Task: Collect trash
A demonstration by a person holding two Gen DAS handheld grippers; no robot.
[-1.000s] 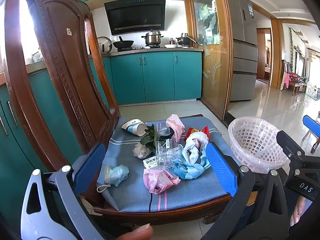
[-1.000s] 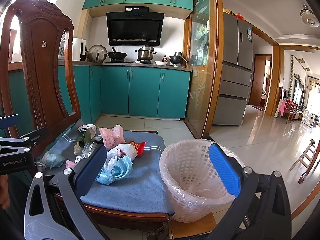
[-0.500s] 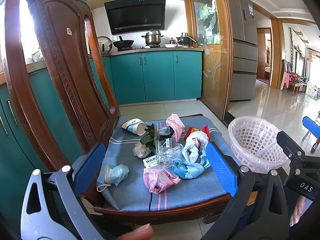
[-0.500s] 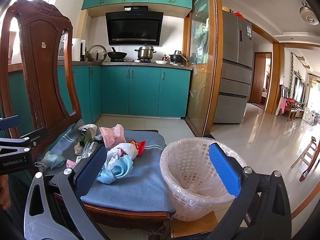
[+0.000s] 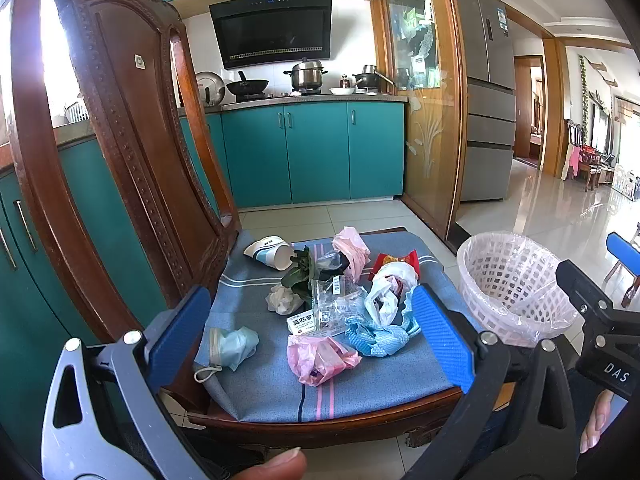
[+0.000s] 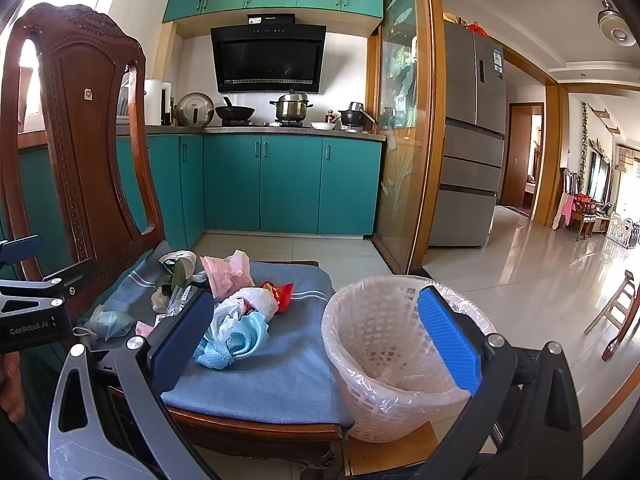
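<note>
Left wrist view: nothing looks collected yet. The trash sits in a heap on the blue seat cushion (image 5: pixel 256 384) of the wooden chair (image 5: pixel 132 148) — a pink bag (image 5: pixel 318 358) nearest at 6 o'clock of the pile, a crumpled blue cloth (image 5: pixel 376 338) at 4 o'clock, a face mask (image 5: pixel 232 346) off at 8 o'clock, a paper cup (image 5: pixel 270 253) at 11 o'clock, a small white box (image 5: pixel 302 322) in the middle. The left gripper (image 5: pixel 310 334) hangs short of the seat, fingers spread wide, holding and touching nothing. The lined basket (image 5: pixel 516 284) stands beside the chair at 3 o'clock.

Right wrist view: the basket (image 6: pixel 384 352) appears empty apart from its plastic liner, so by my reading the whole job is left. The right gripper (image 6: pixel 316 332) is likewise fully parted and empty — one finger in front of the blue cloth (image 6: pixel 236 340), the other in front of the basket's far rim, apparently touching neither. A white bag (image 6: pixel 248 304) and a red wrapper (image 6: pixel 282 292) lie just beyond the cloth.
</note>
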